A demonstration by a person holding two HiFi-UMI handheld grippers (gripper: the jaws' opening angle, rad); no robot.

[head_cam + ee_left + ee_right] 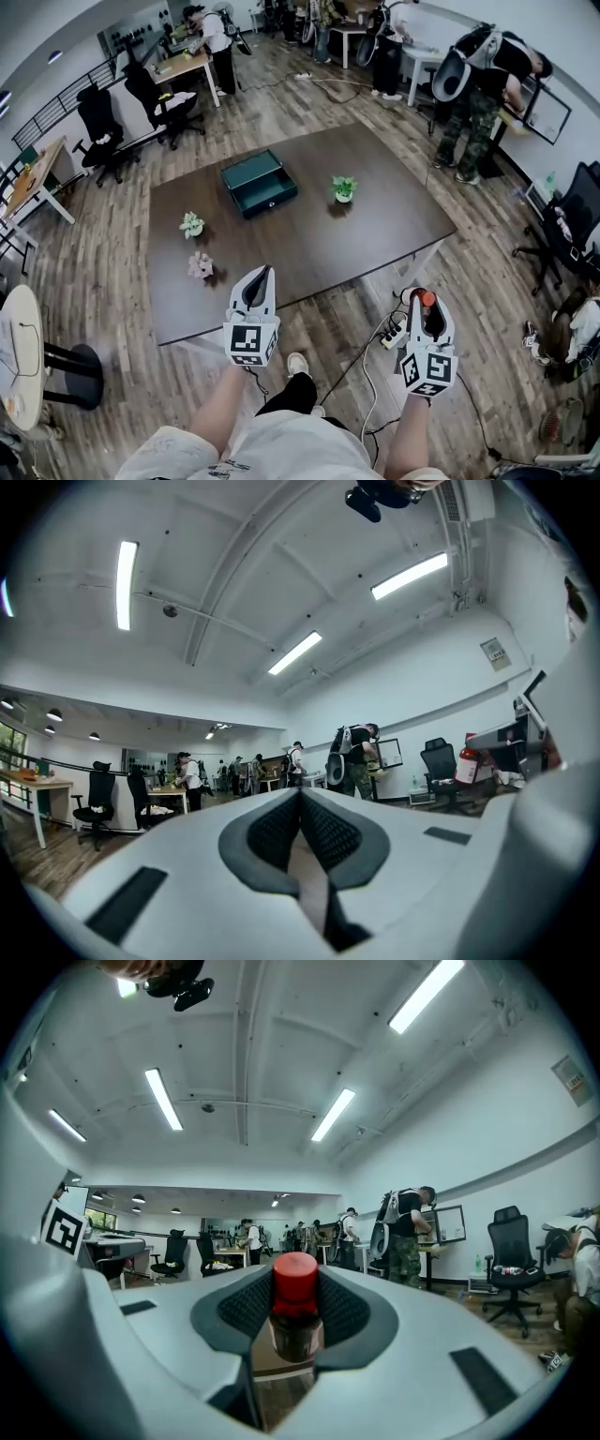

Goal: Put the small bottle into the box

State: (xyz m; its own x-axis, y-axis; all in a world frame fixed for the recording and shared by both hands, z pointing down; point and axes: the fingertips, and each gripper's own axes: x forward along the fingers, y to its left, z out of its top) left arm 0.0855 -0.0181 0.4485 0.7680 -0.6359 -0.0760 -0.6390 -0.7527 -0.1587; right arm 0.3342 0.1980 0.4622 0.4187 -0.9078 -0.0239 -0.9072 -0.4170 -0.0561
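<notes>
A small dark bottle [295,1314] with a red cap sits clamped between the pads of my right gripper [295,1321], cap pointing outward. In the head view that bottle's red cap [426,298] shows at the tip of the right gripper [424,302], held below the table's near right edge. My left gripper [263,275] hovers over the table's front edge, its jaws together with nothing between them; in the left gripper view the left gripper [300,808] points at the room. The open teal box [259,183] lies on the dark brown table [394,202], towards its far side.
Three small potted plants stand on the table: one [344,188] right of the box, one [192,224] at the left, one pinkish [201,266] near the front left. A power strip with cables [392,336] lies on the floor. Office chairs [569,225] and people stand around.
</notes>
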